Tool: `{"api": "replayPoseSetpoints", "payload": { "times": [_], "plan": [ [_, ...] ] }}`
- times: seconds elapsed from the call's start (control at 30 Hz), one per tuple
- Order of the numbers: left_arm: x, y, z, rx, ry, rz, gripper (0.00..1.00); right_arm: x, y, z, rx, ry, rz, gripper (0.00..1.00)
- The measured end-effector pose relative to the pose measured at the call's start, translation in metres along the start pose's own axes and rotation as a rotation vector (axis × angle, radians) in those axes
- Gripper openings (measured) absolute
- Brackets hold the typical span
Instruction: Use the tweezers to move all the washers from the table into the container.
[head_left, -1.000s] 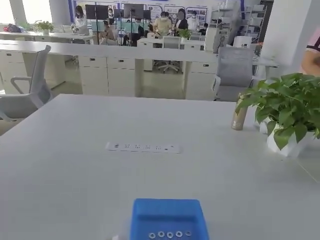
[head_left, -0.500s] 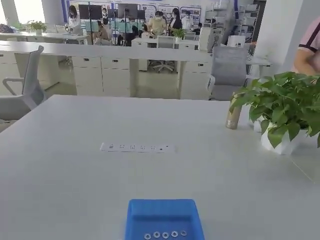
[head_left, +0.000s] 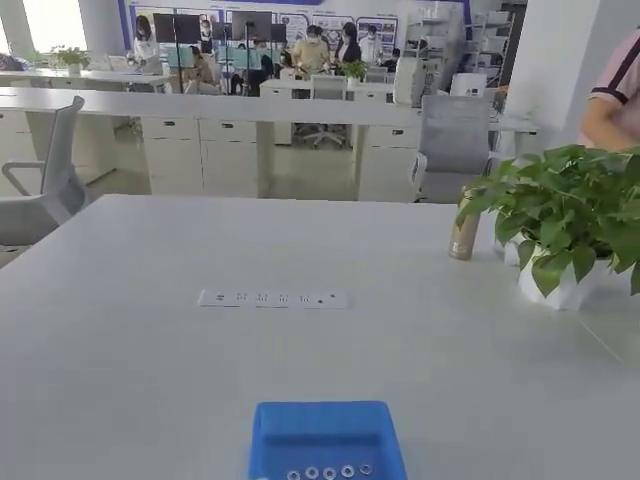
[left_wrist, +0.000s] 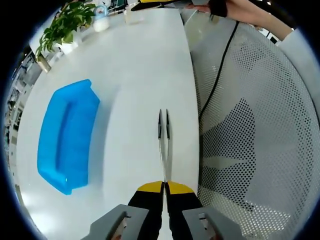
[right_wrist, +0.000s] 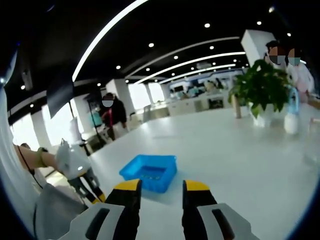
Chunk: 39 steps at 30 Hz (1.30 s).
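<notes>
A blue container (head_left: 327, 440) sits at the near edge of the white table (head_left: 150, 380), with several small washers (head_left: 329, 472) in a row inside it. In the left gripper view, my left gripper (left_wrist: 164, 187) is shut on thin metal tweezers (left_wrist: 163, 140). They point along the table just inside its edge, with their tips slightly apart and nothing between them. The container (left_wrist: 67, 135) lies to their left. My right gripper (right_wrist: 161, 187) is open and empty above the table, facing the container (right_wrist: 149, 171). The left gripper (right_wrist: 82, 182) shows at that view's lower left, in a gloved hand.
A power strip (head_left: 273, 298) lies mid-table. A potted plant (head_left: 565, 225) and a bottle (head_left: 463, 238) stand at the far right. Beside the table edge there is a perforated white surface (left_wrist: 250, 125) with a black cable (left_wrist: 215, 75). Chairs and people are beyond the table.
Only the head camera has shifted a little. The container and the washers in it lie as before.
</notes>
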<state>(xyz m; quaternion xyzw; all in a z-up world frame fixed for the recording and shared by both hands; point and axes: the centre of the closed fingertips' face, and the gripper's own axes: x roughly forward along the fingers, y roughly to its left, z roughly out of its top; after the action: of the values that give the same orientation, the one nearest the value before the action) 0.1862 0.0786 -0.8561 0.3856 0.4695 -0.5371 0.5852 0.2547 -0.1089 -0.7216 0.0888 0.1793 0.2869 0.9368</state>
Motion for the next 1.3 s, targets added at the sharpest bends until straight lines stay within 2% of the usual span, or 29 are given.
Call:
{"api": "replayPoseSetpoints", "payload": {
  "times": [0.23, 0.4, 0.63, 1.03, 1.3],
  "plan": [
    [0.003, -0.003, -0.006, -0.005, 0.038, -0.027, 0.0, 0.001, 0.002, -0.001, -0.005, 0.002, 0.005, 0.3],
    [0.004, -0.002, -0.007, -0.027, 0.047, -0.035, 0.0, 0.001, 0.003, -0.001, -0.007, 0.003, 0.012, 0.3],
    [0.007, -0.002, -0.008, -0.007, 0.047, -0.023, 0.0, 0.001, 0.002, 0.0, -0.004, -0.002, 0.009, 0.3],
    [0.005, -0.005, -0.008, -0.036, -0.01, -0.022, 0.03, 0.003, 0.005, -0.002, -0.008, 0.007, 0.021, 0.3],
    [0.004, -0.012, -0.007, -0.127, -0.085, -0.019, 0.13, 0.005, 0.007, -0.005, -0.009, 0.021, 0.029, 0.31]
  ]
}}
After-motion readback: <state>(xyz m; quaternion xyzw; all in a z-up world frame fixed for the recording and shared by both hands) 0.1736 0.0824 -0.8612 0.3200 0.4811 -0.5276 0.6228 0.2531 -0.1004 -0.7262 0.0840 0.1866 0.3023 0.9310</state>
